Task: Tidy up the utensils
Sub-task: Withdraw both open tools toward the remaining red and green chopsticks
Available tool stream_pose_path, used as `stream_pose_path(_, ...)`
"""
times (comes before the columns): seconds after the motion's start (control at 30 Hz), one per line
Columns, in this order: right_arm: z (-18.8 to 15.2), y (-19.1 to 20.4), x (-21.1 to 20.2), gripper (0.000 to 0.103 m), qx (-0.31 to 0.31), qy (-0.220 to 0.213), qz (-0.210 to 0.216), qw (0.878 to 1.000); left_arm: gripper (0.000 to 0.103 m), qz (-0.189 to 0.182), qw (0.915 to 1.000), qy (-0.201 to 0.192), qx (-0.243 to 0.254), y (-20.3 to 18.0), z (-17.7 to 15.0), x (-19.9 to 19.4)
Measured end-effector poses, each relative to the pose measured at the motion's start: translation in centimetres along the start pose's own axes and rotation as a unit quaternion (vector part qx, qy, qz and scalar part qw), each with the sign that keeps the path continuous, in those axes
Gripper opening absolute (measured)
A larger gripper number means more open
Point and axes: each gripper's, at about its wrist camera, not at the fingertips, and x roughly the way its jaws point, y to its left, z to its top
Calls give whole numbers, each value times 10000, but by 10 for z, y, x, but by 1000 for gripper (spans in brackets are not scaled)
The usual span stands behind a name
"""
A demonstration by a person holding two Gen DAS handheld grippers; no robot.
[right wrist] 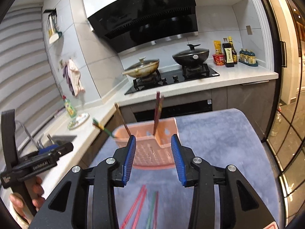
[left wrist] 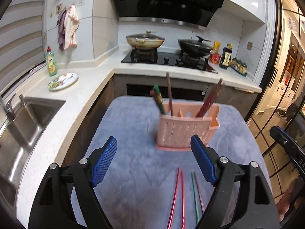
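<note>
we are between picks: both grippers empty, four chopsticks wait on the blue mat.
left gripper (left wrist: 154, 159) and right gripper (right wrist: 153, 157) stand released; the thin glossy red pair (left wrist: 178, 196) and green pair (left wrist: 196, 194) lie at the near edge, before the ribbed pink plastic holder (left wrist: 185, 131); next we must pinch one low.

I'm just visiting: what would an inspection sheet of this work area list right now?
Surface: grey-blue mat on a table.
Job's things: pink holder upright, chopsticks standing inside; four loose chopsticks, red and green, flat on the mat.
Clutter: nothing seen on the mat.
Claws: left claw open, empty; right claw open, empty.
Cables: nothing seen.
Surroundings: sink, painted plate, green bottle, two lidded pans on the stove.
</note>
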Motion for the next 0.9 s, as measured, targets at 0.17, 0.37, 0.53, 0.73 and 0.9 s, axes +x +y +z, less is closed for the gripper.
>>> stream_pose_path(0.17,-47,-1,-22,38,-6,271,-52,9996,76,113,9998,164,31,5,-47,-12)
stream_pose_path(0.37,-103,1,-29,38,0,700,-129,9975,76,88,9983,566,-89,8,-104,-10)
stream_pose_path(0.53,-145,4,-24,38,-98,1095,-223,9937,76,113,9958,906,-94,6,-143,-2)
stream_pose_path(0.73,-188,10,-15,38,-225,1504,-269,9880,76,141,9929,1183,14,5,-175,5)
stream_pose_path(0.9,-210,18,-7,37,-327,1727,-213,9842,76,90,9905,1369,82,4,-193,10)
